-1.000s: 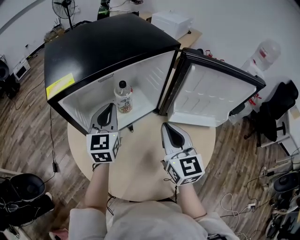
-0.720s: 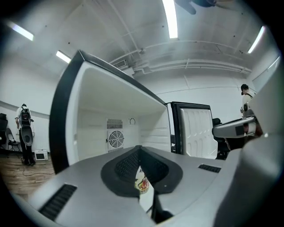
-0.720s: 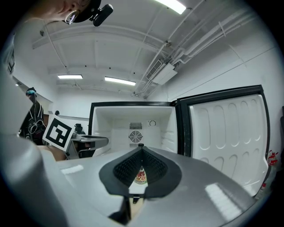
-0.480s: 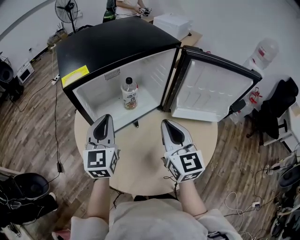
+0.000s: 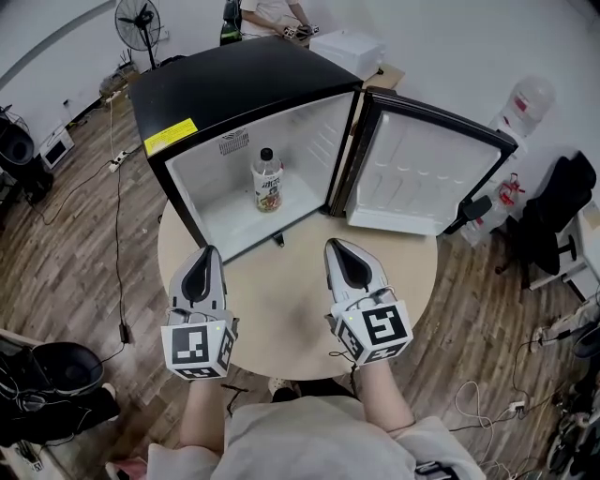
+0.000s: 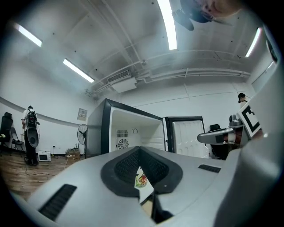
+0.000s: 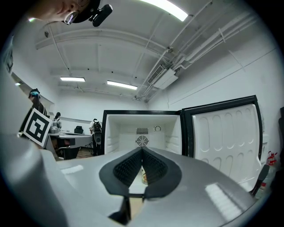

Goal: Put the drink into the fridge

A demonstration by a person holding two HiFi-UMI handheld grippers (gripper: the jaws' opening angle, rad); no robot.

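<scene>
Head view showed the drink bottle [image 5: 268, 179] upright inside the open fridge [image 5: 234, 84]. Your left hand-held gripper [image 5: 207, 253] and right hand-held gripper [image 5: 336, 247] were closed, empty, above the worktop [image 5: 291, 309]. Judgement: smooth, stiff plastic, moderately heavy; take it at the label.

I've got 1 fridge [image 5: 234, 89], 1 drink [image 5: 268, 181], 1 worktop [image 5: 281, 314], 1 fan [image 5: 138, 16], plus 2 claws: L claw [image 5: 208, 251], R claw [image 5: 334, 246].
</scene>
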